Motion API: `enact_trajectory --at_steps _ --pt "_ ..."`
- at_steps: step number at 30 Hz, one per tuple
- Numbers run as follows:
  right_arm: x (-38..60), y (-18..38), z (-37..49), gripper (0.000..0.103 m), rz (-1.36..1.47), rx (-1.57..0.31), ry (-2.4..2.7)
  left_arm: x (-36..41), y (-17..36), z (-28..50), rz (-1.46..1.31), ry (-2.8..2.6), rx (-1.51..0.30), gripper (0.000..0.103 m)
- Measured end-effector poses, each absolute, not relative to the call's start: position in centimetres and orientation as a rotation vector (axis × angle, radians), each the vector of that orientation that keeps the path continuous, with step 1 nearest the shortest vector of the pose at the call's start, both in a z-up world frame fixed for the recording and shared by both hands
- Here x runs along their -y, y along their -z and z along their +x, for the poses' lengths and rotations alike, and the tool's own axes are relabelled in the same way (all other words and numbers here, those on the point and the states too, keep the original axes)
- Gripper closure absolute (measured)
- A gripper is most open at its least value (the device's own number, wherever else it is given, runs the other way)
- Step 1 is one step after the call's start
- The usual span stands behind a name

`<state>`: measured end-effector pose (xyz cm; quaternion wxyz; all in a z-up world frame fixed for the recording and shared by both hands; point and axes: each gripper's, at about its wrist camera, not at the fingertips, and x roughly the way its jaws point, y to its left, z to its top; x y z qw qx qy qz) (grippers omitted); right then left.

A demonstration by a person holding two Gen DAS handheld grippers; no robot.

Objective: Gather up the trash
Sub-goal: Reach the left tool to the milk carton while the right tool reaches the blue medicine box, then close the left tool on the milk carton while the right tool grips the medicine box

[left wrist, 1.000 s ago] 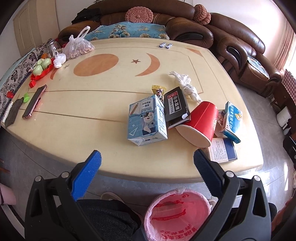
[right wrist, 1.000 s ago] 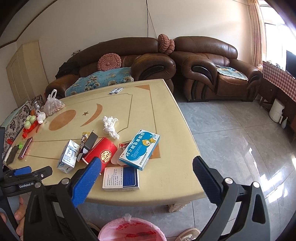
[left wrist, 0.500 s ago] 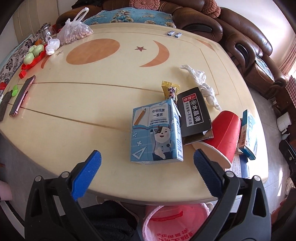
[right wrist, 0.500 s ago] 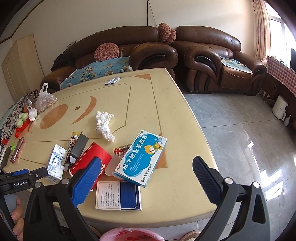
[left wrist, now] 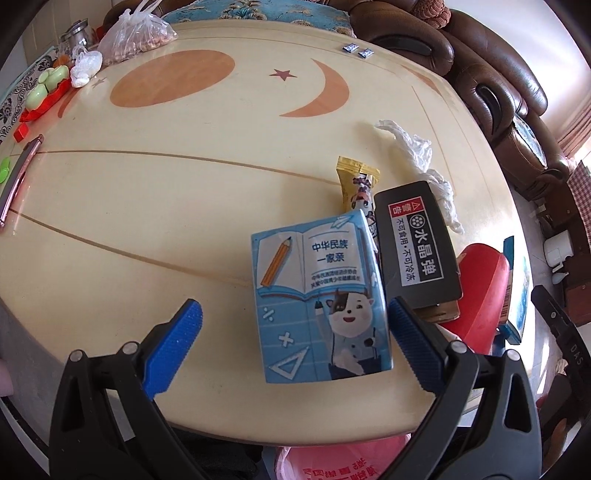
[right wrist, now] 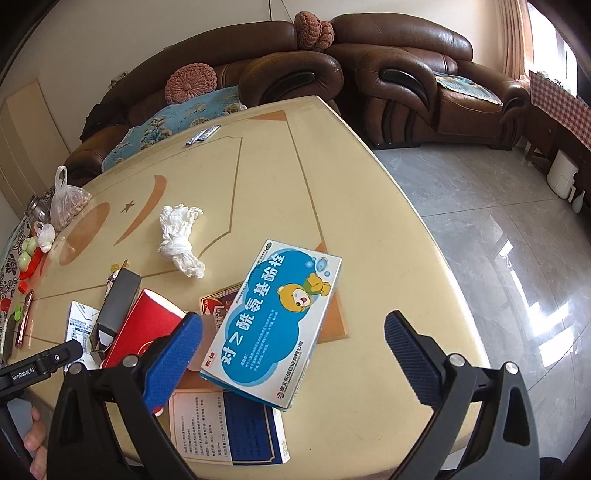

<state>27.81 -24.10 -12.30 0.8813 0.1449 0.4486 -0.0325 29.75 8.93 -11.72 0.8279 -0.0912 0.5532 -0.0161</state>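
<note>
A blue milk carton (left wrist: 317,299) lies on the cream table (left wrist: 166,206) between the fingers of my open left gripper (left wrist: 291,325), nearer the right finger. Beside it lie a black box (left wrist: 417,243), a yellow wrapper (left wrist: 354,181), a white crumpled bag (left wrist: 421,155) and a red cup (left wrist: 480,288). My open right gripper (right wrist: 291,339) hovers over a blue medicine box (right wrist: 273,325) resting on a white-and-blue box (right wrist: 229,428). The red cup (right wrist: 140,332) and the crumpled bag (right wrist: 179,236) also show in the right wrist view.
A bin with a pink liner (left wrist: 340,461) stands below the table's near edge. A phone (left wrist: 18,181), green and red items (left wrist: 44,92) and a bag of nuts (left wrist: 136,33) sit at the far left. Brown sofas (right wrist: 406,88) lie behind. Grey tiled floor (right wrist: 498,221) lies right.
Both grippers have moved forward and down over the table. The milk carton now lies between the left fingers, and the blue medicine box is closer under the right gripper.
</note>
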Motion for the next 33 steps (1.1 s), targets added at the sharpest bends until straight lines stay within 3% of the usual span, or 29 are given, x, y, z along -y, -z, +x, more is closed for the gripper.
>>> enact_trajectory --at_steps 26,28,33 --pt "23.4 15.9 30.3 0.007 0.331 -1.022 0.142 -8.2 13.6 32.2 -0.248 0.072 -1.265 0.005" --pt "23.5 16.2 30.2 0.012 0.344 -1.022 0.122 -8.4 13.6 32.2 -0.26 0.07 -1.272 0.005" --pt "23.1 16.1 30.2 0.036 0.347 -1.011 0.064 -8.5 13.8 32.3 -0.277 0.071 -1.278 0.01"
